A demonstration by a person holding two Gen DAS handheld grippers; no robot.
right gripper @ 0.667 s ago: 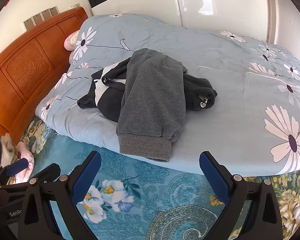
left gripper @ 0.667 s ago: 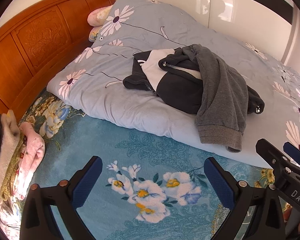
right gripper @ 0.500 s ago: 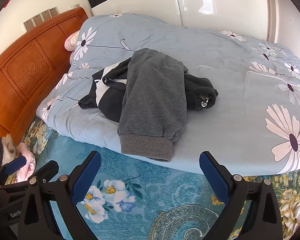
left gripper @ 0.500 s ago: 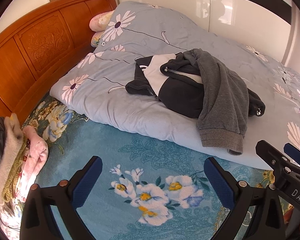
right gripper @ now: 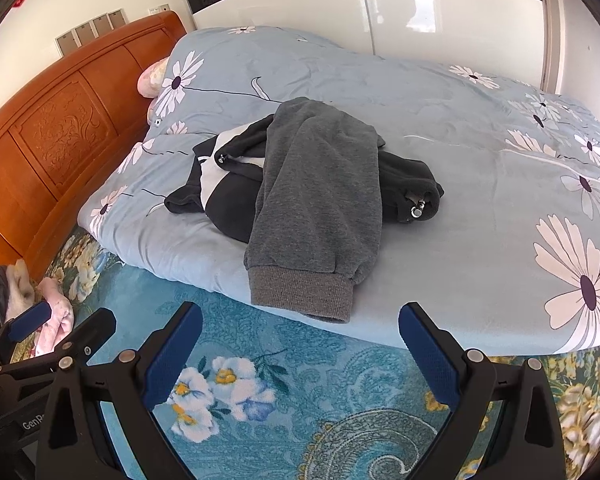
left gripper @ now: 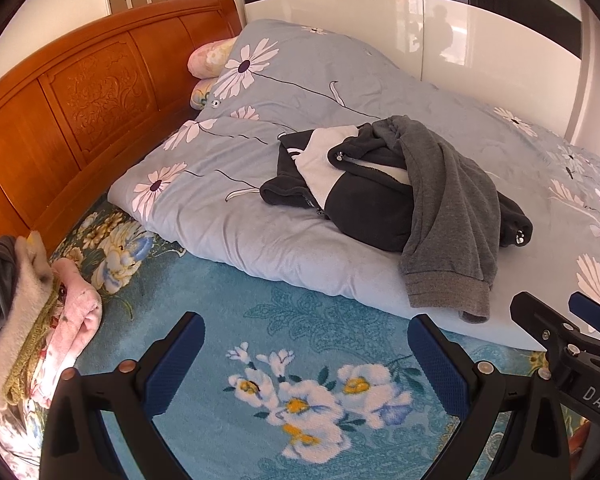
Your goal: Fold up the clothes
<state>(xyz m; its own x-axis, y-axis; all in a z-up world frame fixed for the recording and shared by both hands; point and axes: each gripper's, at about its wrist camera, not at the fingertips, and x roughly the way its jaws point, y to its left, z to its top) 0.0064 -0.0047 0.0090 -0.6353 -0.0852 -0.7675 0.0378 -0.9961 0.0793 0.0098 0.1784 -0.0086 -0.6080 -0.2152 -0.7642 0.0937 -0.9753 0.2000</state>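
A grey sweatshirt (left gripper: 448, 216) (right gripper: 320, 200) lies draped over a black-and-white zip jacket (left gripper: 340, 184) (right gripper: 220, 192) on a light blue flowered duvet (left gripper: 300, 92) (right gripper: 460, 184). Its ribbed hem hangs near the duvet's front edge. My left gripper (left gripper: 306, 356) is open and empty over the teal floral bedspread (left gripper: 260, 312), short of the clothes. My right gripper (right gripper: 300, 348) is open and empty, just in front of the sweatshirt's hem. Each gripper shows at the edge of the other's view.
A stack of folded clothes, pink and cream (left gripper: 32, 320) (right gripper: 56, 316), sits at the left by the wooden headboard (left gripper: 80, 92) (right gripper: 60, 128). Pillows (left gripper: 208, 56) lie at the head of the bed. White wardrobe doors (left gripper: 480, 60) stand behind.
Both cameras have pulled back and tilted up slightly, so the clothes sit a little lower and farther in view. Both grippers stay open and empty.
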